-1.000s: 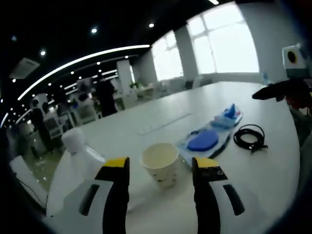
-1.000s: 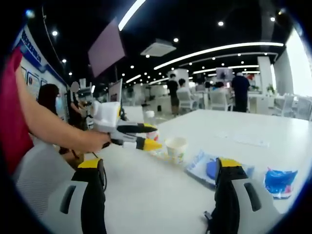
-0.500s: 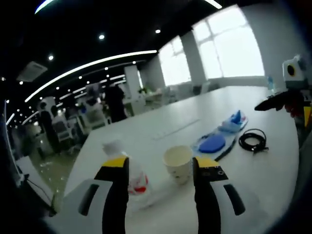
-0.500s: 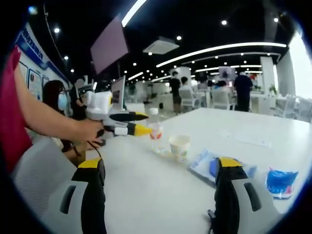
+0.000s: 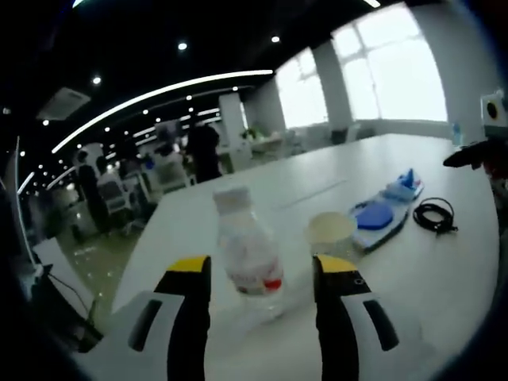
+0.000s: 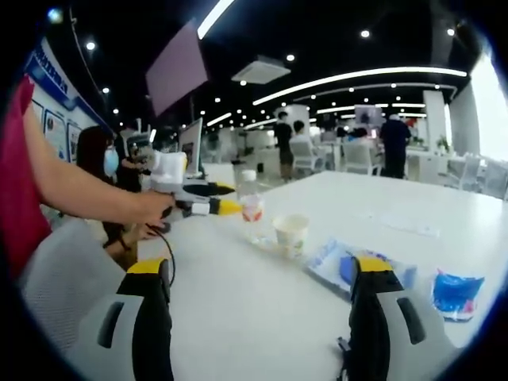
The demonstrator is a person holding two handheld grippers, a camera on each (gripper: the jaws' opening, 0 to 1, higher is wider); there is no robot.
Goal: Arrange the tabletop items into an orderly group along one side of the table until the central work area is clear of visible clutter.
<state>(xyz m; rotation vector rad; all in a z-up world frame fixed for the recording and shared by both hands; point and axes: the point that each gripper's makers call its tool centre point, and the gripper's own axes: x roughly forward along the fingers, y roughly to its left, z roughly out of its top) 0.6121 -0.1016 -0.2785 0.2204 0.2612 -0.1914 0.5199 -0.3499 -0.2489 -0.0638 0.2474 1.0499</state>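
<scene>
1. On the white table (image 5: 444, 270), a clear bottle (image 5: 248, 255) is standing upright, just ahead of and between the left gripper (image 5: 258, 274) and its wide-spread jaws, apart from both.
2. Right of the bottle, a paper cup (image 5: 332, 232) is sitting, then a blue packet (image 5: 375, 216) and a black cable (image 5: 436, 216).
3. The right gripper (image 6: 258, 274) is hovering with its jaws wide, nothing between them.

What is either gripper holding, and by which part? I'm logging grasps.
Nothing is held. The left gripper is open with the bottle standing between its jaws, untouched. The right gripper is open over bare table.
</scene>
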